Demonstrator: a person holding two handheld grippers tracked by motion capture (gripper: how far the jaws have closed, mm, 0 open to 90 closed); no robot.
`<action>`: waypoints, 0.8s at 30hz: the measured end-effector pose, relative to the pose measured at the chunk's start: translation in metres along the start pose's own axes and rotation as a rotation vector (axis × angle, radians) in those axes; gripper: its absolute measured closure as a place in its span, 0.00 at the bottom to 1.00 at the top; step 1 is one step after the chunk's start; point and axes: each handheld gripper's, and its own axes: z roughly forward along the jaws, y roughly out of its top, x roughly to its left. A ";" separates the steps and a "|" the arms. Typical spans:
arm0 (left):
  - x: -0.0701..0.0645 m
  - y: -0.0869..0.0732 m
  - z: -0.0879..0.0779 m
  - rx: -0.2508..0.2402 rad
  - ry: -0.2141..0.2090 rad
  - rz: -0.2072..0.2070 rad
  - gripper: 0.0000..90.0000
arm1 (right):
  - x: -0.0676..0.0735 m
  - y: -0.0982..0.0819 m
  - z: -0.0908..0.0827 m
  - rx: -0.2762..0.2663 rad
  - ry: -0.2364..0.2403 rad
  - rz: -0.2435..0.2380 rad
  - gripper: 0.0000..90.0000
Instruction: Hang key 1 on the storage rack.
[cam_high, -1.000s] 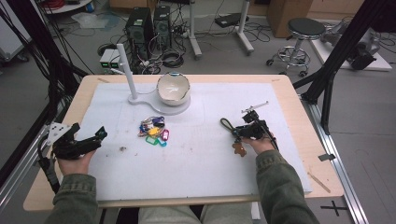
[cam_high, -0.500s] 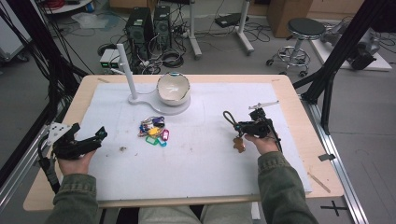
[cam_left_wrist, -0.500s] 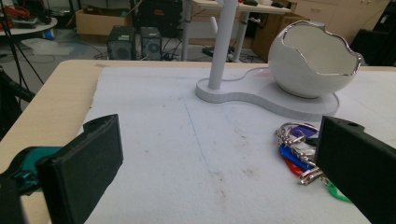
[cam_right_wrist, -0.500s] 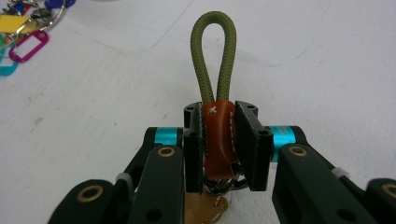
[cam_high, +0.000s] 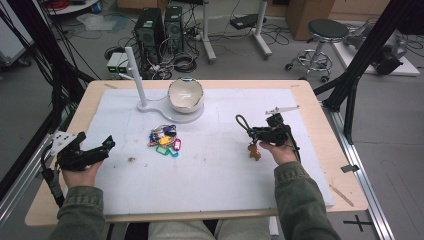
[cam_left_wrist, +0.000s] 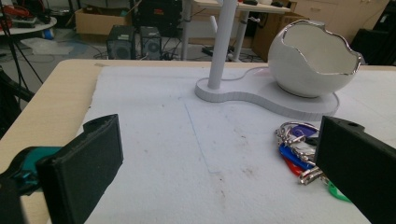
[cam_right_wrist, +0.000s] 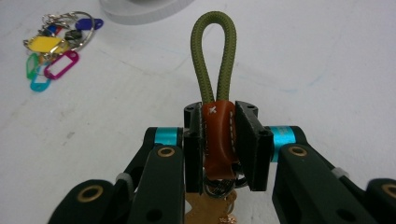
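A keychain with an olive cord loop and a brown leather wrap sits between the jaws of my right gripper, which is shut on the leather part. In the high view this right gripper hangs over the right half of the white mat; the keychain sticks out to the left, and a brown piece dangles below. At the mat's left edge my left gripper rests open, nothing between its jaws. From the left gripper, a bunch of keys with coloured tags lies ahead to the right.
A white stand with an upright post and an egg-shaped white bowl sits at the back middle of the mat. The key bunch lies just in front of it. The wooden table borders the mat on all sides.
My right gripper has risen a little with the keychain in it and drifted slightly right. The left gripper has stayed where it was.
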 end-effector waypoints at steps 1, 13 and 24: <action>0.000 0.000 0.000 -0.001 -0.001 0.000 0.02 | 0.002 0.002 -0.001 -0.003 0.005 -0.003 0.82; 0.000 0.000 0.000 -0.001 0.000 -0.001 0.02 | 0.024 0.032 0.000 -0.027 0.029 -0.065 0.82; 0.000 0.000 0.000 -0.001 -0.006 0.001 0.02 | 0.041 0.054 0.004 -0.030 0.050 -0.100 0.82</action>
